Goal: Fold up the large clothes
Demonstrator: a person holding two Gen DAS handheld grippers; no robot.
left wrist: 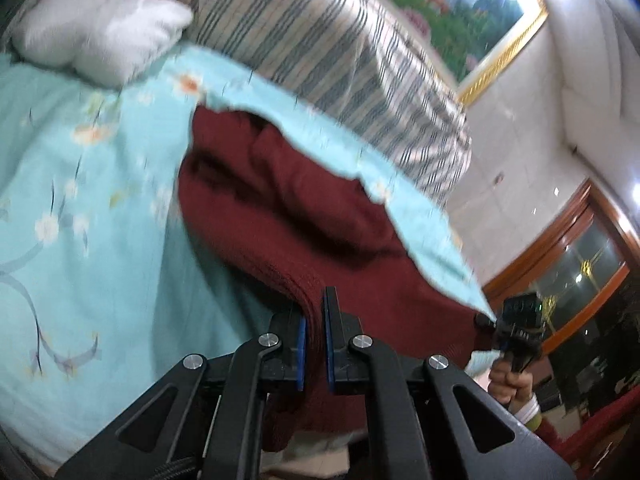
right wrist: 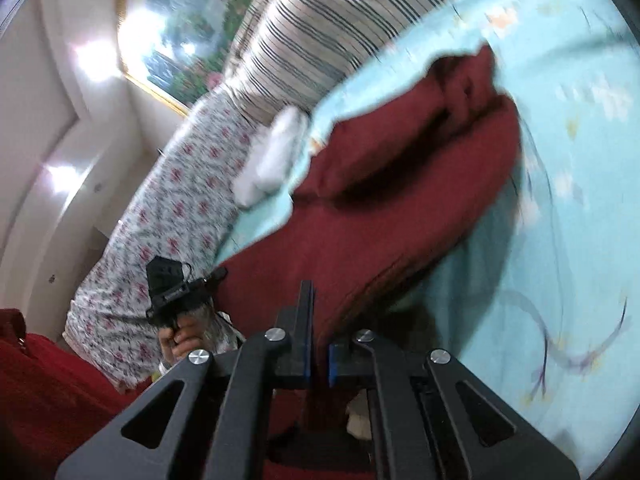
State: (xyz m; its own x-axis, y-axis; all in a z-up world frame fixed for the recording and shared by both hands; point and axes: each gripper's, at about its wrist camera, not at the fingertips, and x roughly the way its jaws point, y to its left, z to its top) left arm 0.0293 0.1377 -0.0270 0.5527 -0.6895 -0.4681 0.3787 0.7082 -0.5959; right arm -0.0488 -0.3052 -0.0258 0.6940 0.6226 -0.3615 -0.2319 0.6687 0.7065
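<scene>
Nearest the left wrist camera, the left gripper [left wrist: 314, 322] is pinching the ribbed hem of a dark red knit garment [left wrist: 320, 216], its blue-padded fingers [left wrist: 330, 316] standing narrow with only the fabric's thickness between them. In the right wrist view the right gripper [right wrist: 318, 320] is doing the same at another edge of the same garment [right wrist: 400, 208], its jaws nearly together on the cloth.

The garment is lying across a light blue floral bedsheet [left wrist: 80, 200], bunching into thick folds in the middle while its near edge is hanging from both grippers. Part of the sheet is lapping over the garment's far side in the left view.

Off to the side of each view, the other gripper is showing at the garment's corner, with the person's hand [left wrist: 510, 382] wrapping its handle; the right wrist view is showing the opposite hand [right wrist: 182, 338] likewise.

Farther back, a white bundle of cloth [left wrist: 104, 28] is resting on the sheet, beside a striped cushion or quilt [left wrist: 328, 40]. A flower-printed fabric [right wrist: 168, 208] is draping down at the bed's edge in the right view. Behind all this, a gold-framed landscape painting [left wrist: 452, 4] is hanging on the pale wall, and a wood-framed window [left wrist: 580, 256] is showing dark glass.
</scene>
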